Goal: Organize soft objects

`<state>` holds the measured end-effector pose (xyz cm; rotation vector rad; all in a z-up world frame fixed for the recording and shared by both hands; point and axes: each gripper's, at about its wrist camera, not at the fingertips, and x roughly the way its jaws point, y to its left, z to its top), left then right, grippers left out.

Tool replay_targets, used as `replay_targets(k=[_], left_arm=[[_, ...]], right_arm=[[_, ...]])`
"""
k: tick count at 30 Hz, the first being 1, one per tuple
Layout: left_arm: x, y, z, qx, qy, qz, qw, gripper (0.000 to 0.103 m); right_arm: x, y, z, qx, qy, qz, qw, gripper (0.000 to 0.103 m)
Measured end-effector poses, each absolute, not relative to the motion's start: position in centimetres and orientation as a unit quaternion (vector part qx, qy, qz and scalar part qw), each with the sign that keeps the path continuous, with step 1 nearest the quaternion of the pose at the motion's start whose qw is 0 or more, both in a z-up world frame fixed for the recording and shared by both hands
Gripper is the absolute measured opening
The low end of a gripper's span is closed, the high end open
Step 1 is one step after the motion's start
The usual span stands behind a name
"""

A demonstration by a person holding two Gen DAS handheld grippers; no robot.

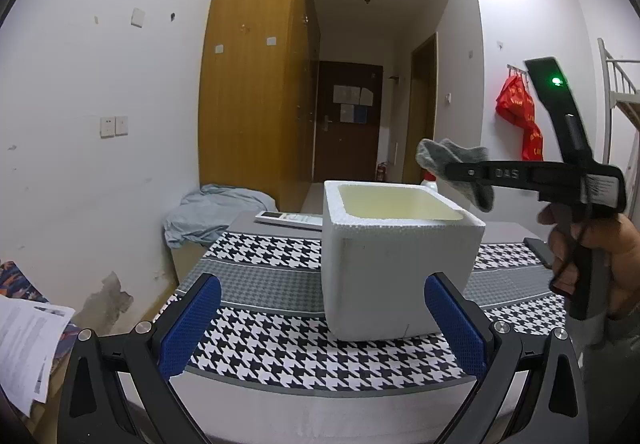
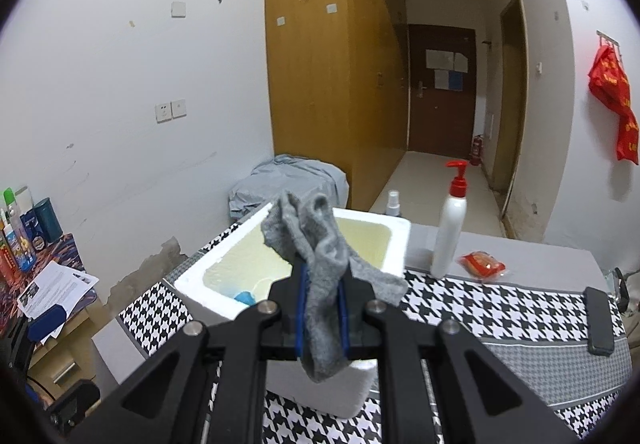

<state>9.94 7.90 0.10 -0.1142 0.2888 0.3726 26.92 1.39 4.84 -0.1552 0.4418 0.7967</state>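
Grey sock [image 2: 322,276] hangs clamped in our right tongs [image 2: 322,318] above the foam box [image 2: 394,240] on the table [image 2: 512,308]. Left tongs [image 1: 320,328] gape empty. We judge the carry nearly done; next, release over the opening.

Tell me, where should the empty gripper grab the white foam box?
Probably the near corner wall of the white foam box, from above with the left gripper, one finger inside and one outside. The body looks too wide for the open jaws; the rim is thinner.
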Motion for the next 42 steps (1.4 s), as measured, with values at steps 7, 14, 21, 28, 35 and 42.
replay_targets(k=[7, 14, 21, 28, 35, 42], left_arm=[[8.9, 7.9, 0.0, -0.051, 0.138, 0.19, 0.971, 0.102], [8.0, 7.5, -0.1, -0.045, 0.133, 0.185, 0.973, 0.102], [7.2, 7.4, 0.2, -0.046, 0.124, 0.184, 0.974, 0.102], [6.6, 7.3, 0.4, -0.047, 0.121, 0.187, 0.974, 0.102], [6.0, 7.0, 0.5, -0.048, 0.121, 0.187, 0.974, 0.102], [5.2, 6.4, 0.6, -0.051, 0.124, 0.181, 0.974, 0.102]], right_arm=[[27.6, 3.2, 4.4, -0.082, 0.227, 0.39, 0.889, 0.016], [28.2, 5.3, 3.6, -0.09, 0.248, 0.394, 0.88, 0.016], [29.1, 6.9, 3.1, -0.095, 0.268, 0.384, 0.878, 0.016], [29.7, 7.8, 2.6, -0.1, 0.277, 0.37, 0.881, 0.051], [29.0, 7.5, 2.9, -0.095, 0.262, 0.364, 0.889, 0.093], [27.2, 6.2, 3.8, -0.096, 0.245, 0.362, 0.894, 0.099]])
